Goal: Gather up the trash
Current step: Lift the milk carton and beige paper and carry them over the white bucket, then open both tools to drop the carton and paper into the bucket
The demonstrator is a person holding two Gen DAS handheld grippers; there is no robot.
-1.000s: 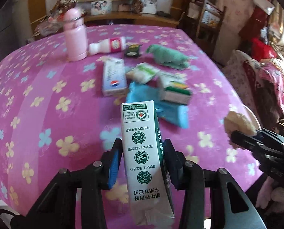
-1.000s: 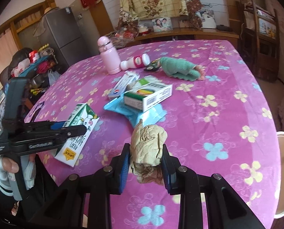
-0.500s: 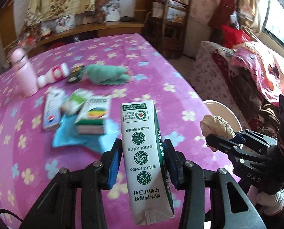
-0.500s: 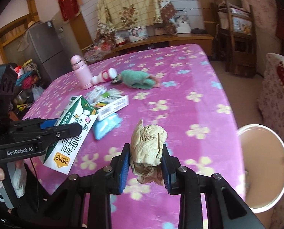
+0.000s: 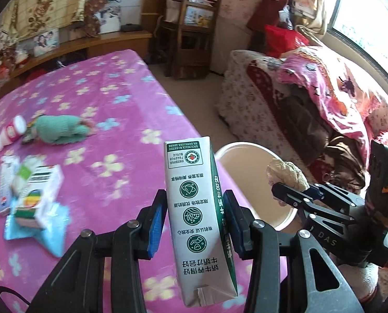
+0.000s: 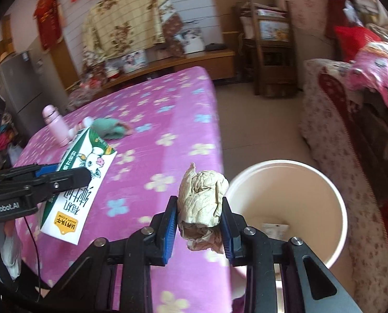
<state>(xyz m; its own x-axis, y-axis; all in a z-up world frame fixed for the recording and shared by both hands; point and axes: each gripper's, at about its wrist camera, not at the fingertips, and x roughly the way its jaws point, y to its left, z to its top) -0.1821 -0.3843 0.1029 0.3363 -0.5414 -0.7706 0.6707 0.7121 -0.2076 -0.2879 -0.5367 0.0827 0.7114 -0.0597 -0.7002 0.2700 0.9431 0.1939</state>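
Trouble, if it comes, will come at the release. The left gripper (image 5: 194, 221) pinches a milk carton (image 5: 196, 208) across its narrow sides, the carton standing tall between the pads and leaning a little, most of its length above and below the grip. The right gripper (image 6: 199, 221) is pressed together on a wad of crumpled paper (image 6: 201, 203), soft stuff that bulges out above and below the pads. Both loads hang over the edge of the pink flowered table (image 5: 110, 120), beside the pale bin (image 6: 332, 203) that stands on the floor against it. The wad is just beside the bin's near rim rather than over its mouth, so letting go now would likely drop it on the rim or the floor. The carton, being long and tilted, could strike the rim and tip outward, or swing in a light grip. The two grippers are near each other and could knock together over the mouth. Something flat lies in the bin's bottom, perhaps a wrapper; the view is too soft to tell. More litter waits on the table.
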